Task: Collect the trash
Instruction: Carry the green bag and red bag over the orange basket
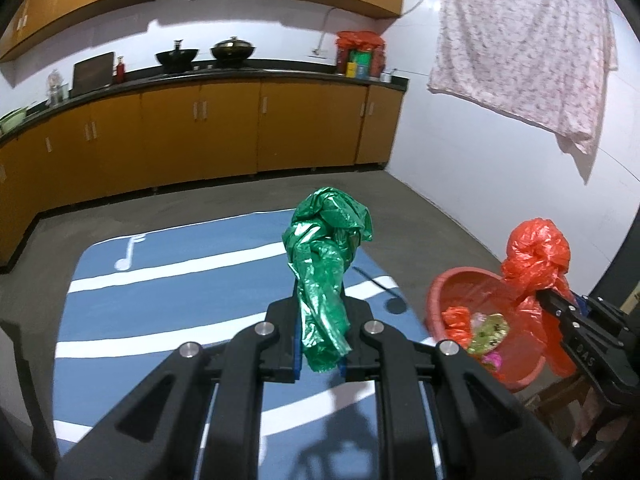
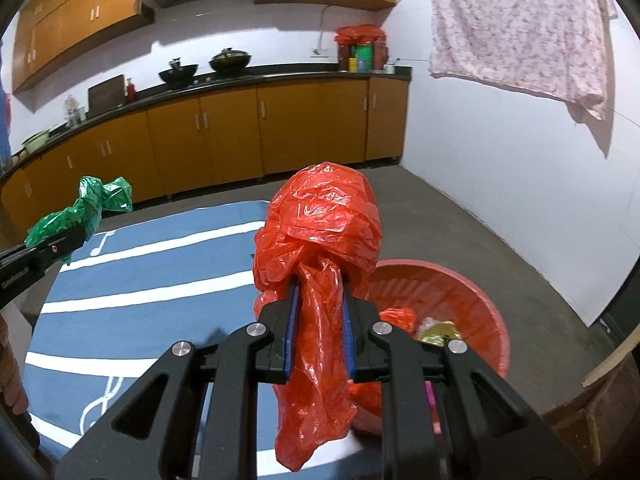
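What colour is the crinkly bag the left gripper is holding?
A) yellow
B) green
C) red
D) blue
B: the left gripper is shut on the green plastic bag, while the right gripper holds the red plastic bag.

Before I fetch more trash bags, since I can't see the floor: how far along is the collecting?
Done: the red basin already holds a red bag scrap and some wrappers. In hand: the left tool is shut on a green plastic bag, the right tool on a red plastic bag, neither yet in the basin. Left: dropping both in; the blue mat shows no more trash.
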The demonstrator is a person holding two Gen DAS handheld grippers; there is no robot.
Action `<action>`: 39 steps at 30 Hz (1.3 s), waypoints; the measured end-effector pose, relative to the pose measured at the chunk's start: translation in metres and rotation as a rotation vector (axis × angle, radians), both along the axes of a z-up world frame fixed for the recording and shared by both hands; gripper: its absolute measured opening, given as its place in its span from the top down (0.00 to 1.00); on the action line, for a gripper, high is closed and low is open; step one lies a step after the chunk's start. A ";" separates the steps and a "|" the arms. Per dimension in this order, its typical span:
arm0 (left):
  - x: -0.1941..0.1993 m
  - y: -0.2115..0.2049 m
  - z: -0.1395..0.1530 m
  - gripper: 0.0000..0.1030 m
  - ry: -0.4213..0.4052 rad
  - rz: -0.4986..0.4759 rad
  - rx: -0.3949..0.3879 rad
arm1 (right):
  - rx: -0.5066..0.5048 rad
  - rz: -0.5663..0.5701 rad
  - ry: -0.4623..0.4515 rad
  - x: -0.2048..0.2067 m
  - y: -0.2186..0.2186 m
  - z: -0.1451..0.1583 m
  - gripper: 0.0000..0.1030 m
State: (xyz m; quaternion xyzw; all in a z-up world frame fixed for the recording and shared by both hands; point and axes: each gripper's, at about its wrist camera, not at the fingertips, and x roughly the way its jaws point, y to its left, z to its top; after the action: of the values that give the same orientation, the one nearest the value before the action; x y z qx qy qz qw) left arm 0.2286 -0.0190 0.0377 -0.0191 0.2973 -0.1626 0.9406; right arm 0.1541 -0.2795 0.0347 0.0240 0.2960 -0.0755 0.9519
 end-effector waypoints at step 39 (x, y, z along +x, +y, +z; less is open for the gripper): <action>-0.013 -0.149 -0.035 0.87 0.079 -0.260 0.031 | 0.074 -0.194 0.029 -0.016 -0.089 -0.019 0.82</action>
State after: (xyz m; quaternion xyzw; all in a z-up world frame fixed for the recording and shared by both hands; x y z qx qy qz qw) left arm 0.2157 -0.1683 0.0031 0.0277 0.3366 -0.2775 0.8994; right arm 0.1385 -0.3682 0.0161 0.0865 0.3087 -0.1566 0.9342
